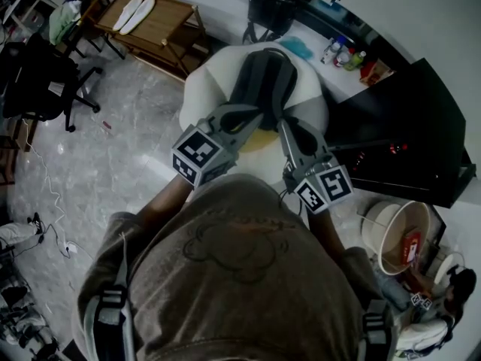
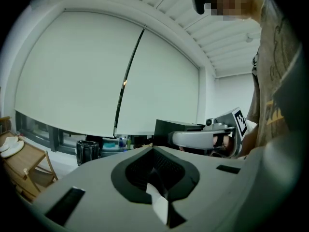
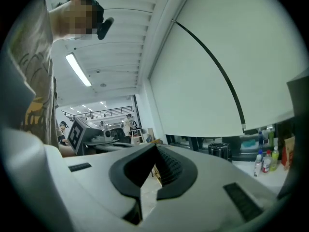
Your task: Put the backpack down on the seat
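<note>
A grey backpack (image 1: 263, 81) lies on a white rounded seat (image 1: 204, 75), its straps facing up. My left gripper (image 1: 249, 117) hovers over the backpack's near end with its jaws shut and nothing in them. My right gripper (image 1: 288, 129) hangs beside it, also shut and empty. In the left gripper view the left gripper (image 2: 154, 151) has its jaws closed together against a pale window blind, and the right gripper (image 2: 207, 137) shows at the right. The right gripper view shows the right gripper (image 3: 155, 149) with closed jaws and the left gripper (image 3: 91, 132) at the left. Neither gripper view shows the backpack.
A low wooden table (image 1: 161, 32) with white slippers (image 1: 134, 12) stands at the back left, near a black office chair (image 1: 37, 74). A black cabinet (image 1: 406, 134) stands to the right, with a round bin (image 1: 398, 235) in front of it. Bottles (image 1: 342, 51) sit on the sill.
</note>
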`<state>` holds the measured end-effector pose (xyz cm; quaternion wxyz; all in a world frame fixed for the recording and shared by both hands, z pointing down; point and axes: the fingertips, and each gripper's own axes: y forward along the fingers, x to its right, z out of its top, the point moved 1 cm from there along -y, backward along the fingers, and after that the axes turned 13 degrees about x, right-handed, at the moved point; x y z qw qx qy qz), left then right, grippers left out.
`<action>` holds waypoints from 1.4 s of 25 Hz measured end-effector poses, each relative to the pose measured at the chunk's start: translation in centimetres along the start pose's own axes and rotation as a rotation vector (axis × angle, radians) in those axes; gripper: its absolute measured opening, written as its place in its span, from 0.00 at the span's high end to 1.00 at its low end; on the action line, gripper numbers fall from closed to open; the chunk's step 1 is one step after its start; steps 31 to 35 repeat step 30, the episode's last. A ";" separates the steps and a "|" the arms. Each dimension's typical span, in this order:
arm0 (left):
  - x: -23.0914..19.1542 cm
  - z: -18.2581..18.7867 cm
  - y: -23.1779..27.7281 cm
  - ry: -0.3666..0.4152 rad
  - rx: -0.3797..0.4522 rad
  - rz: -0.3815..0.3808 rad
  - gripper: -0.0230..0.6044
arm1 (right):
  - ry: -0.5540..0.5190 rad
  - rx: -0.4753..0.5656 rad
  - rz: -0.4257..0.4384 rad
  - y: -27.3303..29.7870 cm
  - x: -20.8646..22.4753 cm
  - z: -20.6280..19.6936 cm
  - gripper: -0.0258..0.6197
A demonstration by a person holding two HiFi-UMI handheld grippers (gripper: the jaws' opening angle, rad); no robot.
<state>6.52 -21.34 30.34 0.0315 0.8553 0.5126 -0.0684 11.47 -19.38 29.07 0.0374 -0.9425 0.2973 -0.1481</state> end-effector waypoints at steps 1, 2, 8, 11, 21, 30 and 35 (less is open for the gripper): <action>0.1 -0.1 0.1 -0.002 0.000 -0.003 0.96 | 0.002 0.000 0.003 -0.1 0.0 0.0 0.96; 0.2 -0.2 0.2 -0.006 0.000 -0.003 0.96 | 0.005 -0.001 0.006 -0.2 0.0 -0.1 0.96; 0.3 -0.7 0.4 -0.029 0.004 0.012 0.96 | 0.021 -0.003 0.018 -0.3 0.0 -0.6 0.96; 0.3 -0.6 0.4 -0.036 0.012 0.023 0.96 | 0.025 -0.011 0.012 -0.6 0.2 -0.8 0.96; 0.8 -0.7 0.2 -0.046 0.007 0.031 0.96 | 0.021 -0.019 -0.001 -1.4 0.6 -0.6 0.96; 0.7 -0.9 -0.7 -0.045 -0.009 0.047 0.96 | 0.058 -0.010 -0.030 -2.0 0.4 -1.0 0.96; 0.7 -0.9 -0.7 -0.045 -0.009 0.047 0.96 | 0.058 -0.010 -0.030 -2.0 0.4 -1.0 0.96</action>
